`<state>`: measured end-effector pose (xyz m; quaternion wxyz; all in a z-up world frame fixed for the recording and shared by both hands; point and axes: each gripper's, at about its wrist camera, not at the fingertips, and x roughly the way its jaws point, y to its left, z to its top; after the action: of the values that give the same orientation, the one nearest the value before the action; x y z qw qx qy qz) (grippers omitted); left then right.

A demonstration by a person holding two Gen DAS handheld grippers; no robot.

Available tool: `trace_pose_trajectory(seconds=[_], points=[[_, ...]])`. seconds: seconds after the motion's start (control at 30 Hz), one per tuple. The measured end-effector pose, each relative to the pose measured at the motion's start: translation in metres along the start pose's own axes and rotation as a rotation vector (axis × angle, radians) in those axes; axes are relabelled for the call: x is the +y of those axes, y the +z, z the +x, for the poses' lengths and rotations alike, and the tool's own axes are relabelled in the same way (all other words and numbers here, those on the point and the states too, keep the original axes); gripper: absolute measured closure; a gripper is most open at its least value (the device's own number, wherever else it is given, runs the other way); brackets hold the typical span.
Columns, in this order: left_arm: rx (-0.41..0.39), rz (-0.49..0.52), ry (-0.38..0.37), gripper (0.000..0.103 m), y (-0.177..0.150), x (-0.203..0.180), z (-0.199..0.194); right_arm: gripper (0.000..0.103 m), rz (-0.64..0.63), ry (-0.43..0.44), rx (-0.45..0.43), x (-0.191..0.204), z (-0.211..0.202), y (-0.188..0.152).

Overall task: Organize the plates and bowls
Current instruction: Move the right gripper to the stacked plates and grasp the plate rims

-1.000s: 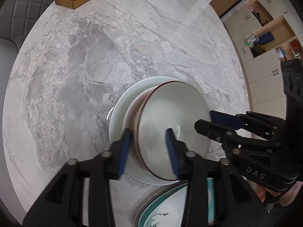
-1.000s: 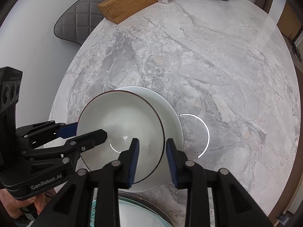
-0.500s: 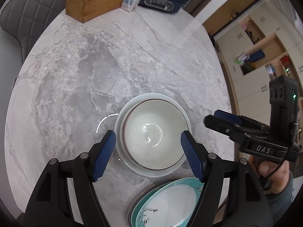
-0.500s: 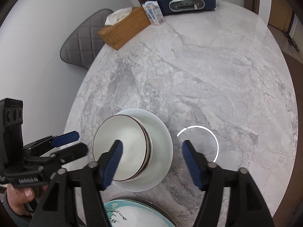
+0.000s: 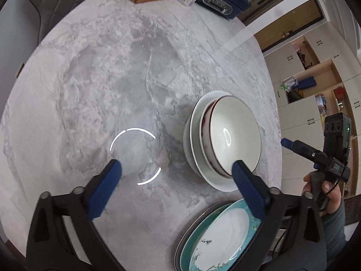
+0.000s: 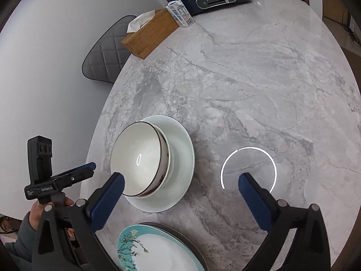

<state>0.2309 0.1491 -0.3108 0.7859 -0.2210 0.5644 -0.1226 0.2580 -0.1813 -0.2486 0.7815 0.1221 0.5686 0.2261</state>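
Home dining room: marble table (image 6: 259, 72), cupboards (image 5: 302, 103), tissue box (image 6: 151, 33).

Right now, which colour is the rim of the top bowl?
A thin dark rim on the white bowl, clearest in the right wrist view.

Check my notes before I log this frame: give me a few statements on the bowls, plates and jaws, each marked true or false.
1. The dark-rimmed bowl sits nested in the stack on the white plate. True.
2. The left gripper grips that bowl. False: its jaws stand wide, nothing pressed.
3. The teal floral plate lies atop a darker plate. True.
4. The right gripper is shut. False: open, having just opened.
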Motion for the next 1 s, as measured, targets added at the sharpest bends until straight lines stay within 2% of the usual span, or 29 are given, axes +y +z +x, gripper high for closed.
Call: trace_pose_trajectory(seconds=[0.23, 0.4, 0.53, 0.6, 0.67, 0.8, 1.0], points=[[0.023, 0.024, 0.046, 0.001, 0.001, 0.007, 0.021, 0.0, -0.008, -0.057, 0.049, -0.013, 0.018, -0.002], [0.037, 0.054, 0.062, 0.001, 0.004, 0.006, 0.03, 0.002, 0.011, -0.051, 0.087, -0.018, 0.031, -0.005], [0.049, 0.075, 0.105, 0.001, 0.007, 0.007, 0.039, 0.013, 0.021, -0.06, 0.104, -0.02, 0.041, -0.005], [0.059, 0.072, 0.131, 0.002, 0.01, 0.008, 0.044, 0.016, 0.016, -0.073, 0.113, -0.02, 0.045, -0.004], [0.066, 0.067, 0.131, 0.002, 0.013, 0.009, 0.047, 0.02, 0.012, -0.081, 0.125, -0.019, 0.05, -0.004], [0.068, 0.08, 0.136, 0.002, 0.018, 0.007, 0.052, 0.022, 0.009, -0.084, 0.14, -0.017, 0.057, -0.004], [0.083, 0.084, 0.189, 0.001, 0.025, 0.001, 0.066, 0.035, 0.004, -0.112, 0.157, -0.016, 0.067, -0.003]])
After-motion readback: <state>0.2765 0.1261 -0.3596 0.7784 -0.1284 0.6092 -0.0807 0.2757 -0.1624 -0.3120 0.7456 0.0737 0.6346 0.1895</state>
